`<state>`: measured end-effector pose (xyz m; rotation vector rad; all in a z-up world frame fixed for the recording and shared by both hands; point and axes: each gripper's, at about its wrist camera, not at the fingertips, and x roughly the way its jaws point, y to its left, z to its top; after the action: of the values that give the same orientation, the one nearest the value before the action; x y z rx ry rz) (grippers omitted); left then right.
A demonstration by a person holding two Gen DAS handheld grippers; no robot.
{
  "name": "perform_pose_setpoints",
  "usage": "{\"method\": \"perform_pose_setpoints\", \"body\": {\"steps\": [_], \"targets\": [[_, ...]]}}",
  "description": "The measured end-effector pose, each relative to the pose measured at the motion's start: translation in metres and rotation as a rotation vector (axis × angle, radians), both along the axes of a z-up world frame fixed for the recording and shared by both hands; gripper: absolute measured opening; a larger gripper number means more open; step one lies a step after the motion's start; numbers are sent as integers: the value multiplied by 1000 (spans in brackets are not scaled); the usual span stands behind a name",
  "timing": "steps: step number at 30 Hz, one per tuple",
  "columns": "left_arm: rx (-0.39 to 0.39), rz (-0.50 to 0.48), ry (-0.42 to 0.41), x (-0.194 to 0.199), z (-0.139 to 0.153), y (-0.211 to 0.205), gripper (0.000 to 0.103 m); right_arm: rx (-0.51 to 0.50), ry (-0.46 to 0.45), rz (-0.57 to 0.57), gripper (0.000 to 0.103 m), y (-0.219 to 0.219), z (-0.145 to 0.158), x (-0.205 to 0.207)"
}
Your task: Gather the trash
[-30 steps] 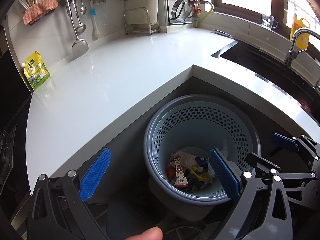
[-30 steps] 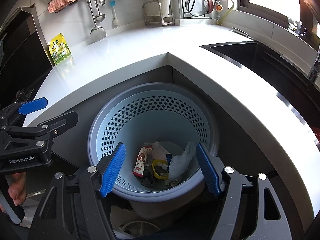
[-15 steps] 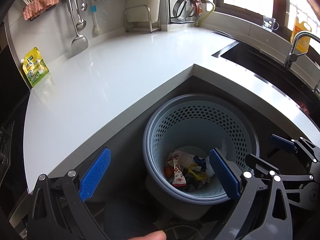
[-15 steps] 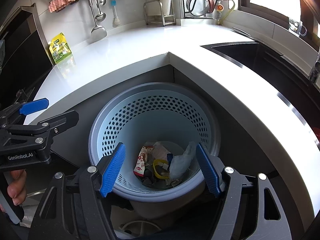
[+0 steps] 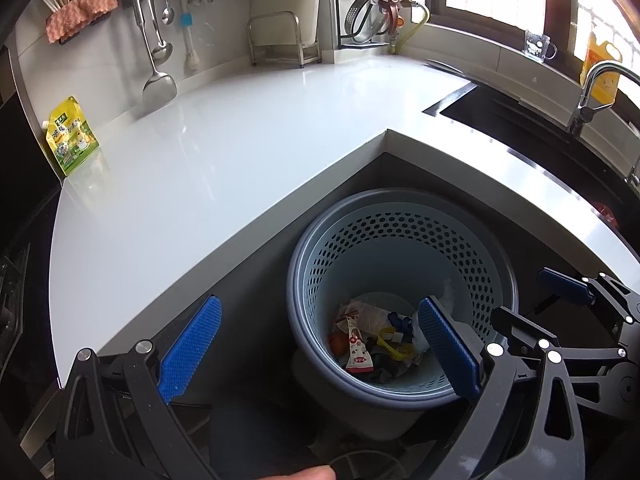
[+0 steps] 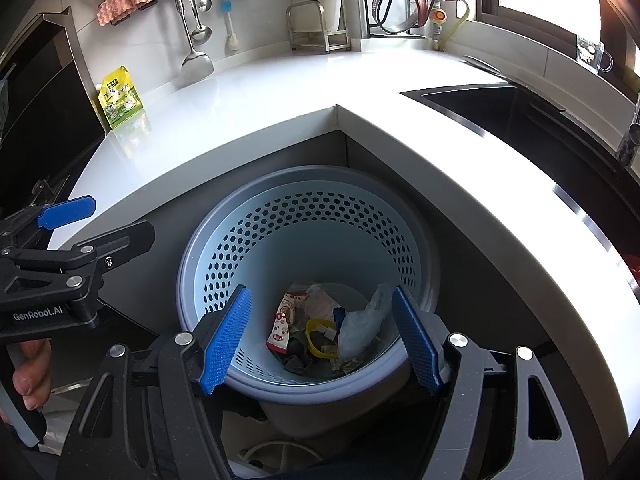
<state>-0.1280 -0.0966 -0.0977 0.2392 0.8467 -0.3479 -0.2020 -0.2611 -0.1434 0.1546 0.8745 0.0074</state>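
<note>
Hovering both grippers, left gripper (image 5: 318, 354) and right gripper (image 6: 320, 340), jaws spread and empty, above light crinkly wrappers (image 6: 282, 322) in perforated bin (image 6: 416, 240); pinch loose edges, probably.

perforated blue-grey bin (image 6: 248, 240), white countertop (image 5: 200, 152)

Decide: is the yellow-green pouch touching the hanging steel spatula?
Apart. In the left wrist view, the pouch stands at the counter's far-left end, with bare wall and countertop between it and the spatula.
</note>
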Motion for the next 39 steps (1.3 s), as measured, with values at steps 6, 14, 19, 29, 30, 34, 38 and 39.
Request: {"method": "perform_pose_setpoints", "body": {"steps": [6, 14, 19, 29, 30, 34, 38, 39], "targets": [[0, -3, -2, 1, 1, -1, 97, 0, 0, 0, 70, 0, 0, 0], [1, -4, -1, 0, 1, -1, 97, 1, 1, 0, 70, -1, 0, 0], [-1, -7, -3, 0, 2, -1, 97, 1, 0, -1, 70, -1, -1, 0], [-10, -17, -4, -2, 3, -2, 97, 3, 3, -1, 70, -2, -1, 1], [-12, -18, -5, -2, 3, -1, 97, 3, 3, -2, 70, -2, -1, 1], [-14, -20, -6, -3, 3, -1, 97, 4, 4, -4, 70, -2, -2, 1], [-13, -20, -3, -3, 3, 0, 97, 7, 3, -7, 70, -2, -3, 0], [-12, -17, 1, -2, 3, 0, 97, 8, 2, -8, 70, -2, -3, 0]]}}
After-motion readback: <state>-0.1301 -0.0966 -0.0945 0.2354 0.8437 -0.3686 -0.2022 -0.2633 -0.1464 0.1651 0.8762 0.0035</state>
